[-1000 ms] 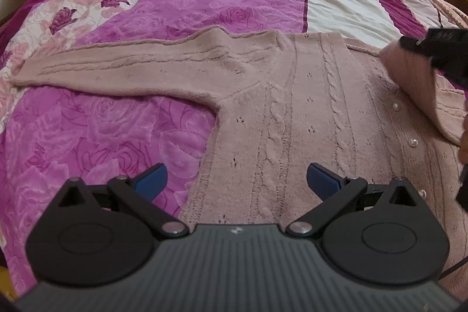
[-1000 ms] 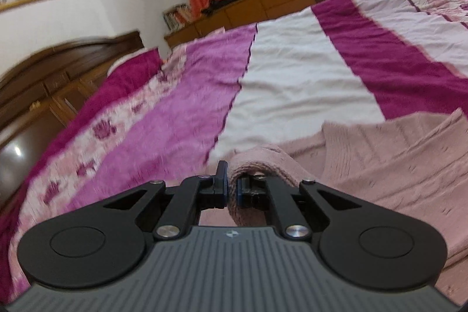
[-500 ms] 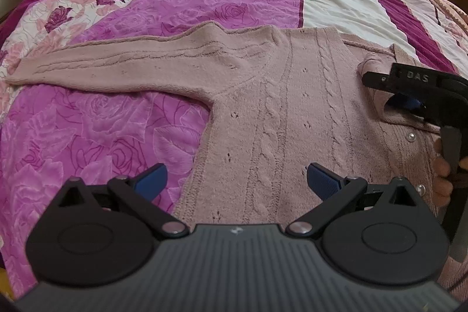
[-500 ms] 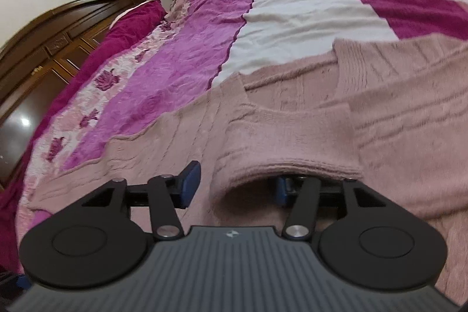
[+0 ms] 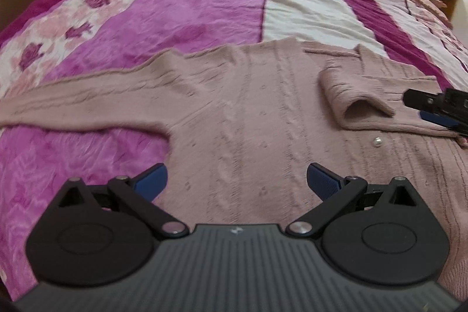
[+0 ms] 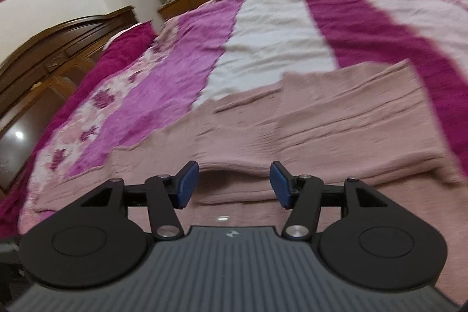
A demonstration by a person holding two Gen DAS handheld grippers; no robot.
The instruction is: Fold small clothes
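The dusty-pink cable-knit cardigan [image 5: 248,113] lies flat across the magenta, floral and white striped bedspread [image 5: 204,5], filling the middle of the left wrist view. 1 sleeve is folded in over the chest: that folded sleeve [image 5: 359,98] sits at 2 o'clock, its cuff end humped up and gaping a little. The other sleeve, the long left one [image 5: 82,104], stretches straight out toward 9 o'clock, not yet folded.

The right gripper [image 6: 234,183] hovers low just short of the folded sleeve, jaws parted wide, blue pads bare, nothing between them. The left gripper [image 5: 235,180] hangs over the cardigan's lower body at 6 o'clock, jaws spread fully, holding nothing either.

So, by my read, sleeve 1 of 2 is down and sleeve 2 is the step in hand. The next move calls for the left gripper to swing toward 9 o'clock, pinch the outstretched sleeve near its cuff, and carry it across the chest. That humped cuff may want flattening too.
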